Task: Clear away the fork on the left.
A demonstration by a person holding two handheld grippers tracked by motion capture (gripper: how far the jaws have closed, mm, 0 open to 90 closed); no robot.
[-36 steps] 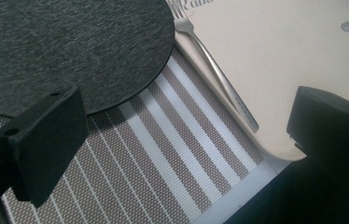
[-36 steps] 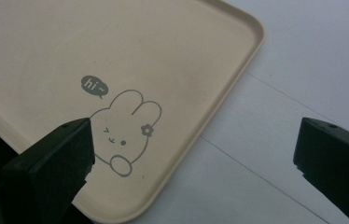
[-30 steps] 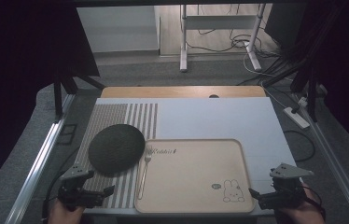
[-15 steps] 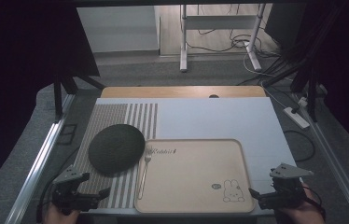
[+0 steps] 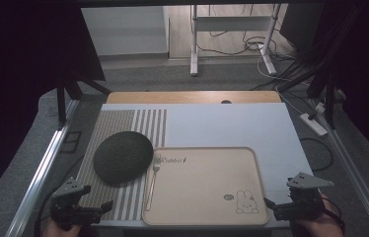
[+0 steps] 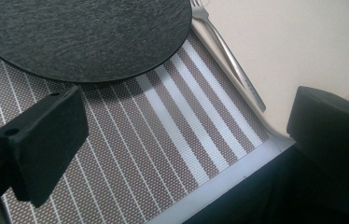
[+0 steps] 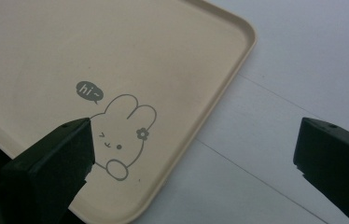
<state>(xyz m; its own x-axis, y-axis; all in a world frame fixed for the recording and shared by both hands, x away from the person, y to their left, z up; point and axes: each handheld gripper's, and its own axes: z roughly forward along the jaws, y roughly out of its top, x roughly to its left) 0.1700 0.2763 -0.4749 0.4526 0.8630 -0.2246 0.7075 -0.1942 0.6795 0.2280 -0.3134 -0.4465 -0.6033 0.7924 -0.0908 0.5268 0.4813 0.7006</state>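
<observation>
A beige tray with a rabbit drawing lies at the table's near middle. Along its left rim rests a silver fork. A dark round plate sits on a brown striped placemat left of the tray. My left gripper hovers open at the placemat's near edge, with the plate and fork ahead of it and nothing between its jaws. My right gripper is open at the tray's near right corner, over the rabbit, holding nothing.
The white table top stretches behind and to the right of the tray, with a wooden strip at its far edge. Metal rails run along both sides. Cables and a power strip lie on the floor beyond.
My left gripper has drifted slightly left and toward the near edge of the table. The right gripper, tray, fork and plate have stayed put.
</observation>
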